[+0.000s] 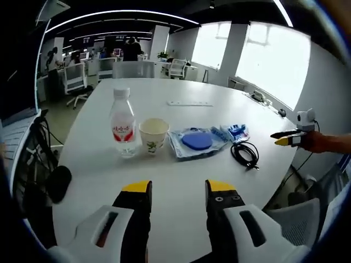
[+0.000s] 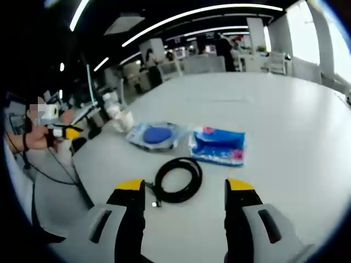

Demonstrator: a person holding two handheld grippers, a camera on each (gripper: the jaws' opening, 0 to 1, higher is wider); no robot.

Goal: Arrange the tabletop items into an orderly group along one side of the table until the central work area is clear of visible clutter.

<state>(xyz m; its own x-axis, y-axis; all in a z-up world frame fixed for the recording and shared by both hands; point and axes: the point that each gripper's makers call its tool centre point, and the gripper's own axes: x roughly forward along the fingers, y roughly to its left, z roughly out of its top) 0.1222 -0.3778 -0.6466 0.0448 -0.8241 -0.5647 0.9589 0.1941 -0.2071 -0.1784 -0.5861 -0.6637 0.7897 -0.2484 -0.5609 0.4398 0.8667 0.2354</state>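
Right gripper [image 2: 185, 192], jaws wide and holding nothing, hangs just over the coiled black cable [image 2: 176, 180] at the near table [image 2: 296, 109] edge; best to close across the coil so no loop trails. Left gripper [image 1: 178, 192], equally spread and unloaded, faces bottle [image 1: 122, 127], paper cup [image 1: 153, 135], blue pouch [image 1: 196, 142] and blue packet [image 1: 236, 131] in a row. Bottle label red, writing unreadable.

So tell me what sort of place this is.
Most likely an open-plan office: a big white table, swivel office chairs at desks behind it, long ceiling light strips and large windows.
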